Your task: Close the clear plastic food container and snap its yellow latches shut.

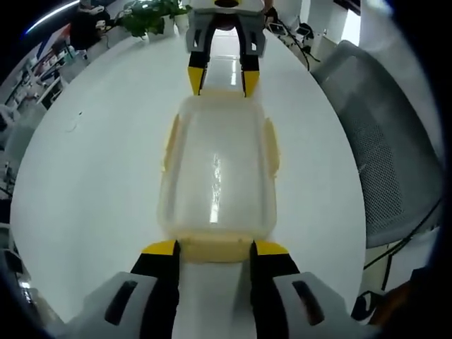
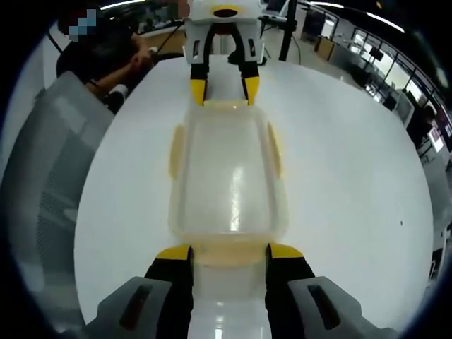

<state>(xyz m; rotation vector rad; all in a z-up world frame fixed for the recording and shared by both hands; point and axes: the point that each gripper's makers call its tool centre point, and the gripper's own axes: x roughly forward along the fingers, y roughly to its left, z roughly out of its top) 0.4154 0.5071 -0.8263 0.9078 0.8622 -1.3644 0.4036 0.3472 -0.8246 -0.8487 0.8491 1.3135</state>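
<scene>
My left gripper point(image 1: 210, 248) sits at one short end of the clear container point(image 1: 217, 173), which lies on the white table point(image 1: 92, 169) with its lid already down. My jaws stand open to about the width of the end latch point(image 1: 214, 248), one yellow tip at each of its corners; they touch or nearly touch it, but they grip nothing. Along the container's long sides I see a side latch point(image 1: 170, 141) and its twin point(image 1: 271, 145), both looking flared outward, so I judge them not yet snapped.

At the far end my right gripper point(image 1: 222, 79) faces me. In the right gripper view it is the same picture mirrored: my right gripper point(image 2: 229, 253) is spread wide across its own end latch point(image 2: 229, 254), tips at the corners, holding nothing, with the left gripper point(image 2: 224, 90) opposite and a grey chair point(image 2: 49, 162) beside the table.

To do this step well, I should press both end latches together, pushing evenly toward each other and downward so the container cannot slide. I would keep the tips square on each flap, then turn to the long sides.
</scene>
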